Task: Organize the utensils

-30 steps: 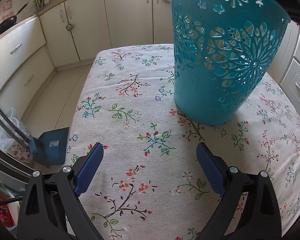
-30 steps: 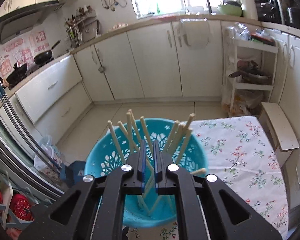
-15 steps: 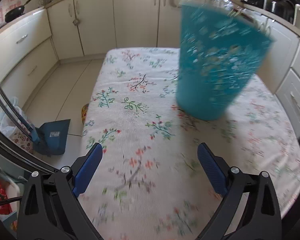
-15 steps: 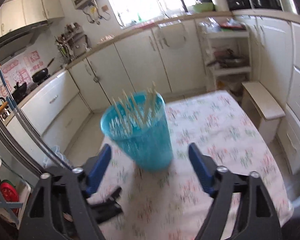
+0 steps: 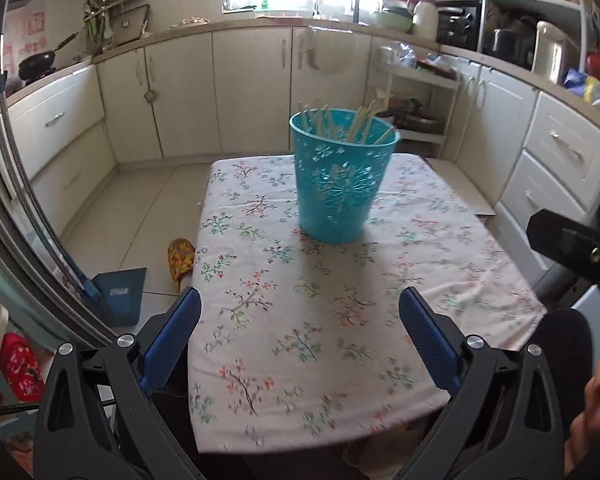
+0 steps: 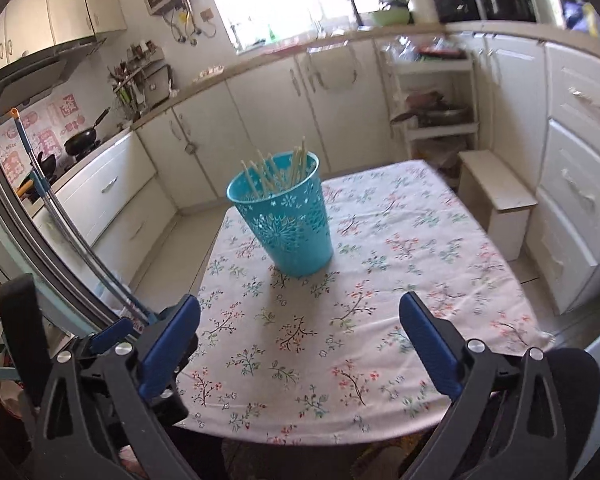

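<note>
A teal perforated basket (image 5: 342, 184) stands upright on the floral tablecloth (image 5: 340, 300), and it also shows in the right wrist view (image 6: 286, 224). Several pale chopsticks (image 5: 340, 120) stand inside it, their tips above the rim (image 6: 276, 172). My left gripper (image 5: 300, 340) is open and empty, held back over the table's near edge. My right gripper (image 6: 300, 344) is open and empty, also over the near edge, well short of the basket. Part of the right gripper's body (image 5: 572, 244) shows at the right of the left wrist view.
White kitchen cabinets (image 5: 252, 92) run behind and to the right of the table. A white step stool (image 6: 500, 196) stands at the table's right. A blue dustpan (image 5: 120, 292) and a slipper (image 5: 180, 258) lie on the floor at the left.
My right gripper opened, letting go of the chopsticks in the basket, and drew back. My left gripper also drew back and up, away from the basket. Both now hang over the table's near edge.
</note>
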Action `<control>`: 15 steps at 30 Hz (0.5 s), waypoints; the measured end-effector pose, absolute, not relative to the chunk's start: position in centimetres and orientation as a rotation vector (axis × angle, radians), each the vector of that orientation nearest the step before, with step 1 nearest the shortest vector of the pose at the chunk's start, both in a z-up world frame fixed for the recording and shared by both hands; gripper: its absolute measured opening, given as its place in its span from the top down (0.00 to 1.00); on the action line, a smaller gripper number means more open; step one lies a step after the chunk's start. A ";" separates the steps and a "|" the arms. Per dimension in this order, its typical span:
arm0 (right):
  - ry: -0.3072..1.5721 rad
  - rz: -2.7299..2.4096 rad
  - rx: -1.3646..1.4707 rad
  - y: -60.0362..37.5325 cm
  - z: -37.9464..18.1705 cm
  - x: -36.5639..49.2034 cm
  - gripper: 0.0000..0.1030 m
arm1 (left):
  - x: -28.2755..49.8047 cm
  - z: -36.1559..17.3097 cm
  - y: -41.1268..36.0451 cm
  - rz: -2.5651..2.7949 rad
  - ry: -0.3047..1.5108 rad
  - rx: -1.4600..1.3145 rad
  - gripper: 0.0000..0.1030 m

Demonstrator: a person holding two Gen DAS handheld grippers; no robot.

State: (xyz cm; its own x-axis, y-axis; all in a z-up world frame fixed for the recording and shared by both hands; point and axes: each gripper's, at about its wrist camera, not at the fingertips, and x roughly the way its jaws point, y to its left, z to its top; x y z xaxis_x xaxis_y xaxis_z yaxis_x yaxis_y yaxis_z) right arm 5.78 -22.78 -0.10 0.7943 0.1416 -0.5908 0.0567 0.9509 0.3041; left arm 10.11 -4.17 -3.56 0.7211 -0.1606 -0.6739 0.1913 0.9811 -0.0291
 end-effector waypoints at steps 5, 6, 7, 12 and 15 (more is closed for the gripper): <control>0.627 0.012 0.307 -21.8 0.5 1.8 0.07 | 7.0 -1.5 -3.8 -0.190 0.747 0.075 0.07; 0.620 0.007 0.301 -21.5 0.5 1.0 0.07 | 6.3 -1.2 -3.8 -0.173 0.761 0.085 0.07; 0.608 0.000 0.301 -21.2 0.5 0.2 0.07 | 5.8 -1.2 -3.7 -0.154 0.774 0.092 0.07; 0.541 -0.034 0.302 -20.4 0.2 -3.9 0.07 | 3.2 -1.4 -3.2 -0.124 0.779 0.132 0.07; 0.498 -0.061 0.280 -19.9 0.4 -5.3 0.07 | 2.0 -1.8 -2.6 -0.143 0.802 0.129 0.07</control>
